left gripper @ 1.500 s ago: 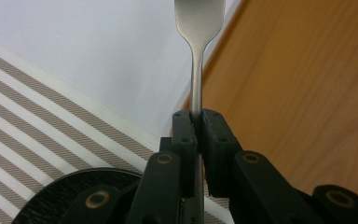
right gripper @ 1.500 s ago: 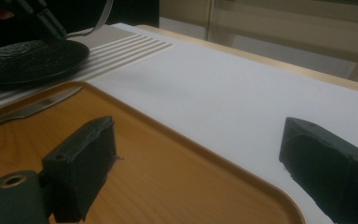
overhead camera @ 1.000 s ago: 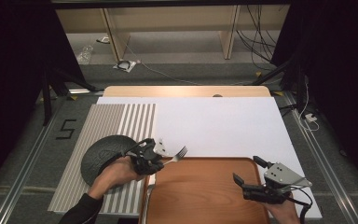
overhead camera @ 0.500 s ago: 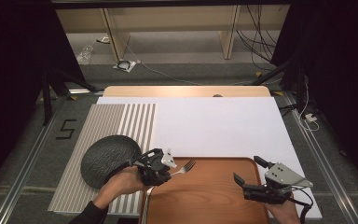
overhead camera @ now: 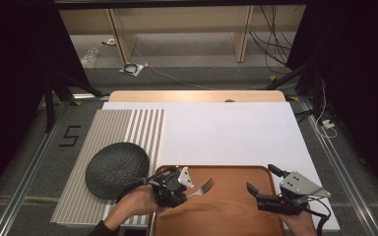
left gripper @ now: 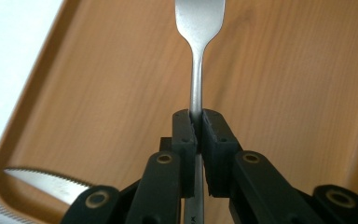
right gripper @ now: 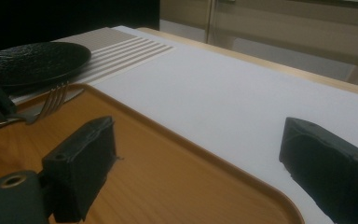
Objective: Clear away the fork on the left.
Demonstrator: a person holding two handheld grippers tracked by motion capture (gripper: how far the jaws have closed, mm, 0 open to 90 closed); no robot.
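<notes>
Since a second ago, we are carrying the fork (overhead camera: 204,187) off the black plate's (overhead camera: 116,168) side and over the wooden tray (overhead camera: 236,216), and we are holding our right gripper (overhead camera: 263,189) where it was. Our left gripper (overhead camera: 186,192) is clamping the fork's handle, jaws closed tight on the metal in the left gripper view (left gripper: 196,79). The fork's long axis is running out from the jaws toward the tray's middle, tines leading and pointing slightly toward the tray's far edge. A serrated knife (left gripper: 42,181) is lying at the tray's near left corner, below the gripper. Our right gripper is hovering over the tray's right part with its jaws spread apart and empty, so the left one is plainly nearer the fork. Beyond the tray a white sheet (overhead camera: 226,132) is covering the table, with a striped mat (overhead camera: 123,128) under the plate to the tray's left; grey floor and shelving are lying farther off.
</notes>
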